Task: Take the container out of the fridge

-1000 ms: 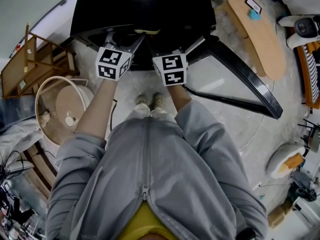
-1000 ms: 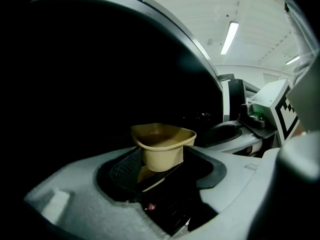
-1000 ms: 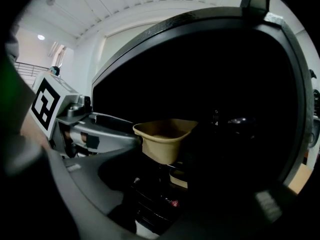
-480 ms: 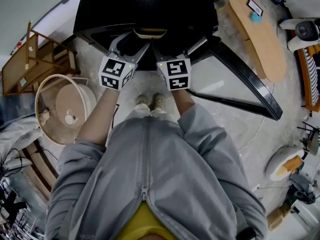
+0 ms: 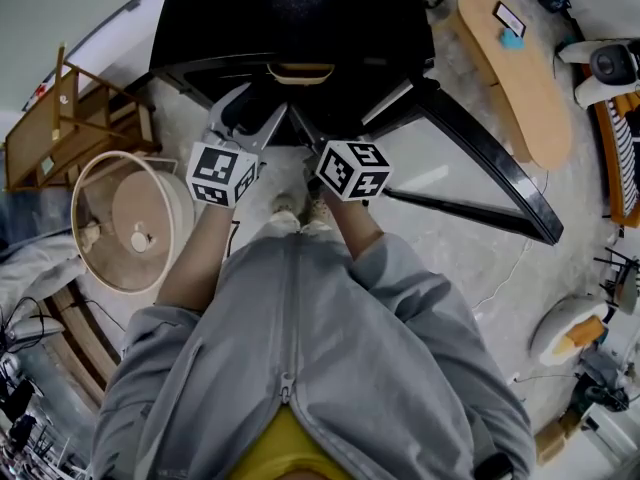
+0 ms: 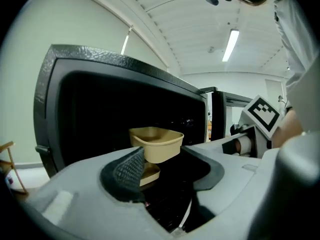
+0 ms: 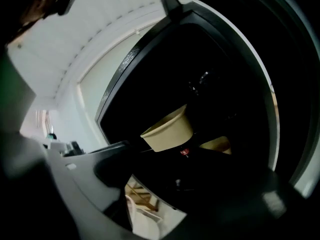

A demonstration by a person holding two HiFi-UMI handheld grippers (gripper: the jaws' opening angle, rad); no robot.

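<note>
A tan open-topped container (image 5: 300,70) sits on a shelf at the front of the black fridge (image 5: 290,13). In the left gripper view the container (image 6: 156,144) lies beyond the jaws, clear of both pads. My left gripper (image 5: 250,111) hangs just in front of the fridge opening, its jaws wide and closing slightly with nothing between them. My right gripper (image 5: 305,128) is beside it, tilted, its jaws opening and empty. In the right gripper view the container (image 7: 169,129) stands ahead of the right gripper (image 7: 180,184), untouched.
The fridge door (image 5: 480,168) stands open to the right. A round basket-like stand (image 5: 125,223) and a wooden rack (image 5: 70,128) are at the left. An oval wooden table (image 5: 510,68) is at the upper right. The person's feet (image 5: 300,206) are just before the fridge.
Both grippers have drawn back from the fridge toward the person. The right gripper has turned and its jaws have widened. The container stays on the shelf.
</note>
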